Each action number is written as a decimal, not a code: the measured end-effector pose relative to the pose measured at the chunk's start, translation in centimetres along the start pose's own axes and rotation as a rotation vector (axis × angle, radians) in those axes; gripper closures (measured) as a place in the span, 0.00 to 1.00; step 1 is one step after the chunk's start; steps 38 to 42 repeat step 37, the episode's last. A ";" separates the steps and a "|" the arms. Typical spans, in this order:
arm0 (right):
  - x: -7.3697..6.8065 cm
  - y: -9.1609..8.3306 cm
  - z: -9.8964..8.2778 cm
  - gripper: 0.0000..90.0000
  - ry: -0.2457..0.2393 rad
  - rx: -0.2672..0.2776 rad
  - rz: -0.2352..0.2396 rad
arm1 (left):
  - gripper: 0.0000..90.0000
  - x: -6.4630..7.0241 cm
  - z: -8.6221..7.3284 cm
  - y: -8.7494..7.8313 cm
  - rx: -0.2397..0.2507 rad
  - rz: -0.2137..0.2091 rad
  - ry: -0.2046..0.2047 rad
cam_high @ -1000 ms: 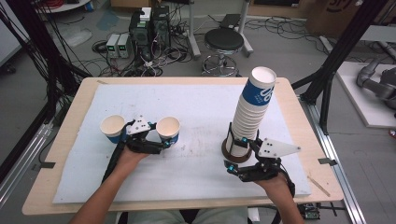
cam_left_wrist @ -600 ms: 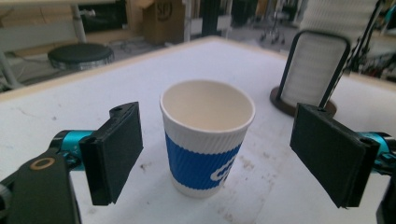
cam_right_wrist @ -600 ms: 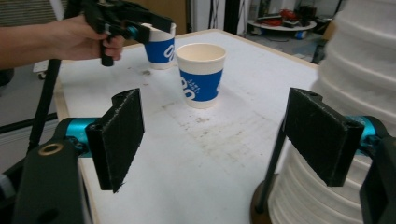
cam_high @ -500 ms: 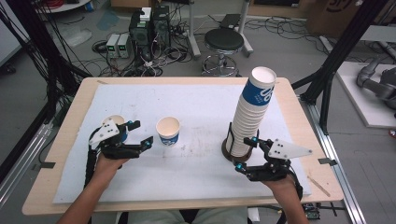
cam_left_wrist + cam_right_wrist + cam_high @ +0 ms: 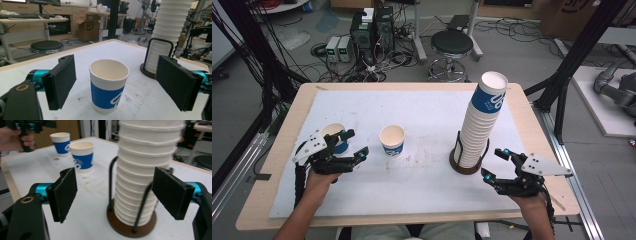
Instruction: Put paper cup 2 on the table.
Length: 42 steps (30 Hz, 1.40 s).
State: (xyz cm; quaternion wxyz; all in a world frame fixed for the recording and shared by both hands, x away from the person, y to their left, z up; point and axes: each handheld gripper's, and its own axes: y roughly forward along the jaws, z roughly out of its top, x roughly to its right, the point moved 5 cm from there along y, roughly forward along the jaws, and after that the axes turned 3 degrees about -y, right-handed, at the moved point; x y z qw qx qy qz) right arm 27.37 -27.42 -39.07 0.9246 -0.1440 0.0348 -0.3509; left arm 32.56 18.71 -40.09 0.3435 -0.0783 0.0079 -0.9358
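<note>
1. Left gripper (image 5: 354, 142) near the left edge of the table (image 5: 282, 150), jaws spread, nothing pinched.
2. In the left gripper view, same gripper (image 5: 120, 85) aimed at a paper cup (image 5: 109, 85), upright on the white mat (image 5: 140, 100), a gap on both sides between cup and pads.
3. From above, that paper cup (image 5: 392, 140) just right of the left gripper, apart from it.
4. Second cup (image 5: 337, 137) at the far side of the left gripper, partly hidden behind it.
5. Right gripper (image 5: 494, 163) near the right front of the table, jaws spread, empty.
6. Tall stack of cups (image 5: 479, 125) in a dark round holder (image 5: 464, 165), just left of and beyond the right gripper, not touched.
7. In the right gripper view, stack (image 5: 147, 170) ahead between the open jaws of the gripper (image 5: 120, 197), both single cups far left.
</note>
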 end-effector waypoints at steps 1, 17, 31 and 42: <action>0.2 -0.2 -0.1 0.23 0.006 0.001 -0.014 | 0.19 0.0 -0.1 -0.1 -0.001 -0.003 0.002; 1.0 -0.3 -0.1 0.23 0.010 0.010 -0.098 | 0.19 0.0 -0.7 -1.5 0.014 0.015 -0.004; 1.3 -0.6 -0.4 0.23 0.016 0.010 -0.117 | 0.19 -0.1 -0.7 -1.4 0.021 0.021 -0.003; 1.5 -0.8 -0.5 0.23 0.019 0.011 -0.120 | 0.19 -0.1 -0.7 -1.2 0.020 0.018 -0.003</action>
